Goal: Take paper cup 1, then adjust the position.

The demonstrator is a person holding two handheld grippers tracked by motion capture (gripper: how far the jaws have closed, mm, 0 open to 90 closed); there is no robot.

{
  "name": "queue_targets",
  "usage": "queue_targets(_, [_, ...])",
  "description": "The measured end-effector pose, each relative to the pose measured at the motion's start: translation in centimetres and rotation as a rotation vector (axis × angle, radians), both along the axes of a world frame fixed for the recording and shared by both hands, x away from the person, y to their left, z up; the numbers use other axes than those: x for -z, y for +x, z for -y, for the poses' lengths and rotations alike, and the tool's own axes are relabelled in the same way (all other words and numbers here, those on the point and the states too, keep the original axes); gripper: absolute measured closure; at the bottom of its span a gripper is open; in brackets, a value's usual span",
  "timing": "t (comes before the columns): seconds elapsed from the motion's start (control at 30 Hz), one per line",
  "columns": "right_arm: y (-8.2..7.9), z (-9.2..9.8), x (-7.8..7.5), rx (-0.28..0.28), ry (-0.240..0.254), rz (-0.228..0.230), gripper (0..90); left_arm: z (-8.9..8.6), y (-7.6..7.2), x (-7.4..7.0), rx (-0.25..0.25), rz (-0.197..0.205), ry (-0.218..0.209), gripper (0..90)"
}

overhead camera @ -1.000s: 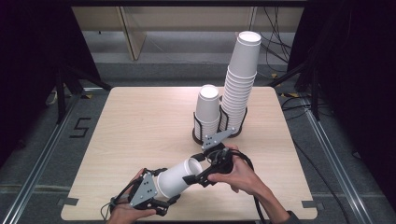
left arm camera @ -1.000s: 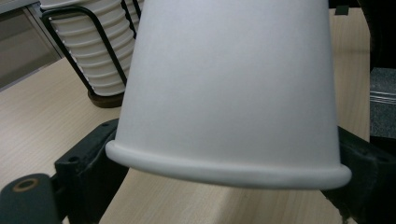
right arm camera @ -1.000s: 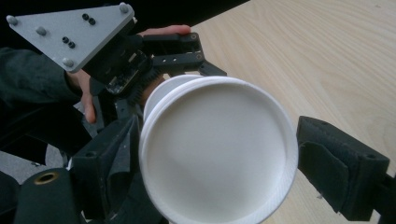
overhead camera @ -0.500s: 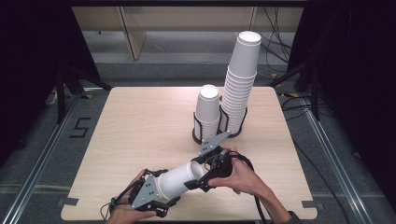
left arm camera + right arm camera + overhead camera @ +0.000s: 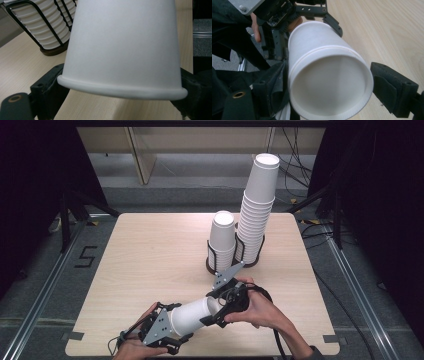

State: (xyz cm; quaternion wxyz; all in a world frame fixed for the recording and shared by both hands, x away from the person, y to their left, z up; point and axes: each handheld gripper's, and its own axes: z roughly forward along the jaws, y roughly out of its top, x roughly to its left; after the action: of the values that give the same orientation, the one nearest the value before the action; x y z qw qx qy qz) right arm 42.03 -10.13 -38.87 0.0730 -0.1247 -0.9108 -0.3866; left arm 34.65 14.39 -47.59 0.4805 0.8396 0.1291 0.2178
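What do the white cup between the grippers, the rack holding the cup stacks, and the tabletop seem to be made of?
White cup: probably paper, matte, with a rolled rim. Rack: likely thin black wire bent into loops, on a dark round base. Tabletop: pale wood-grain surface, perhaps laminate, with a low sheen.

A plain white paper cup [image 5: 192, 316] lies on its side just above the table's near edge, held level. Its rolled rim [image 5: 120, 90] points toward the near left corner. Its recessed base [image 5: 329, 87] faces right, undented.
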Motion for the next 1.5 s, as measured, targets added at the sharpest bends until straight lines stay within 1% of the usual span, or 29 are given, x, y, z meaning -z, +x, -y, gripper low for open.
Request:
queue_targets(0.17, [-0.2,-0.2,0.1,-0.023,-0.037,-0.014,19.1,0.1,-0.1,-0.1,0.016,0.0,0.016,10.0])
queue_targets(0.2, [-0.4,-0.1,0.1,-0.016,-0.049,-0.025,19.6,0.0,-0.2,-0.1,0.019,-0.005,0.025,10.0])
queue_targets(0.23, [-0.3,-0.1,0.2,-0.033,-0.044,-0.016,20.3,0.1,-0.2,-0.1,0.018,-0.007,0.024,10.0])
queue_targets(0.33, [-0.1,-0.1,0.2,-0.037,-0.04,-0.013,20.4,0.0,-0.1,-0.1,0.019,-0.008,0.04,10.0])
queue_targets(0.37, [-0.2,0.0,0.1,-0.034,-0.043,-0.015,20.5,0.1,-0.1,0.0,0.022,-0.008,0.026,10.0])
queue_targets(0.4, [-0.1,0.1,0.1,-0.038,-0.047,-0.013,20.4,0.1,-0.1,-0.1,0.027,-0.005,0.041,10.0])
queue_targets(0.5, [-0.1,0.2,0.1,-0.049,-0.062,-0.007,20.2,0.1,-0.2,0.0,0.03,-0.011,0.044,10.2])
queue_targets(0.6, [-0.4,0.0,0.2,-0.072,-0.091,-0.004,20.3,0.2,-0.2,0.1,0.05,-0.022,0.063,10.4])
queue_targets(0.63, [-0.4,-0.2,0.3,-0.079,-0.103,0.0,20.6,0.2,-0.3,0.1,0.05,-0.02,0.057,10.5])
queue_targets(0.73, [-0.6,-0.4,0.3,-0.08,-0.123,-0.018,20.7,0.3,-0.3,0.0,0.065,-0.014,0.072,10.6])
queue_targets(0.77, [-0.5,-0.5,0.4,-0.102,-0.119,-0.018,20.8,0.3,-0.3,0.0,0.069,-0.018,0.07,10.6])
queue_targets(0.83, [-0.7,-0.5,0.4,-0.099,-0.146,-0.011,20.8,0.2,-0.3,0.0,0.074,-0.021,0.078,10.6])
queue_targets(0.87, [-0.6,-0.6,0.4,-0.114,-0.144,-0.002,20.8,0.2,-0.3,0.0,0.078,-0.022,0.085,10.6])
queue_targets(0.9, [-0.8,-0.7,0.4,-0.115,-0.16,-0.014,20.9,0.2,-0.3,0.0,0.08,-0.024,0.089,10.6])
queue_targets(0.93, [-0.8,-0.8,0.5,-0.136,-0.164,0.001,20.9,0.2,-0.2,0.0,0.083,-0.022,0.091,10.6])
queue_targets(0.97, [-0.9,-0.9,0.5,-0.14,-0.175,0.004,20.9,0.3,-0.3,0.0,0.086,-0.03,0.102,10.5])
queue_targets(1.0, [-0.9,-1.0,0.6,-0.147,-0.187,0.023,21.0,0.3,-0.3,0.0,0.085,-0.026,0.102,10.6])
queue_targets(1.03, [-1.1,-1.0,0.6,-0.126,-0.213,0.013,21.0,0.4,-0.3,0.1,0.091,-0.031,0.109,10.6])
queue_targets(1.07, [-1.1,-1.2,0.7,-0.134,-0.225,0.035,21.3,0.3,-0.3,0.0,0.094,-0.027,0.127,10.6])
queue_targets(1.1, [-1.2,-1.3,0.8,-0.146,-0.223,0.043,21.2,0.3,-0.3,0.0,0.093,-0.024,0.128,10.5])
queue_targets(1.13, [-1.3,-1.4,0.8,-0.14,-0.244,0.047,21.3,0.5,-0.3,0.1,0.096,-0.033,0.108,10.5])
queue_targets(1.17, [-1.3,-1.5,0.8,-0.145,-0.248,0.053,21.2,0.5,-0.3,0.0,0.097,-0.032,0.112,10.5])
queue_targets(1.2, [-1.2,-1.6,0.9,-0.172,-0.24,0.072,21.2,0.5,-0.3,0.0,0.101,-0.034,0.117,10.5])
queue_targets(1.23, [-1.5,-1.6,0.8,-0.151,-0.26,0.049,21.2,0.4,-0.3,0.0,0.098,-0.033,0.125,10.5])
queue_targets(1.27, [-1.5,-1.7,0.7,-0.153,-0.26,0.045,21.3,0.4,-0.3,0.0,0.098,-0.035,0.124,10.5])
queue_targets(1.3, [-1.4,-1.7,0.8,-0.161,-0.263,0.072,21.6,0.4,-0.3,0.0,0.098,-0.035,0.124,10.5])
queue_targets(1.43, [-1.5,-1.8,0.8,-0.159,-0.271,0.072,23.5,0.4,-0.3,0.1,0.101,-0.035,0.106,10.0])
queue_targets(1.47, [-1.3,-1.8,0.9,-0.186,-0.255,0.094,23.6,0.4,-0.4,0.1,0.101,-0.039,0.108,9.7])
queue_targets(1.5, [-1.3,-1.8,0.9,-0.187,-0.251,0.091,23.7,0.3,-0.3,0.1,0.104,-0.035,0.097,9.2])
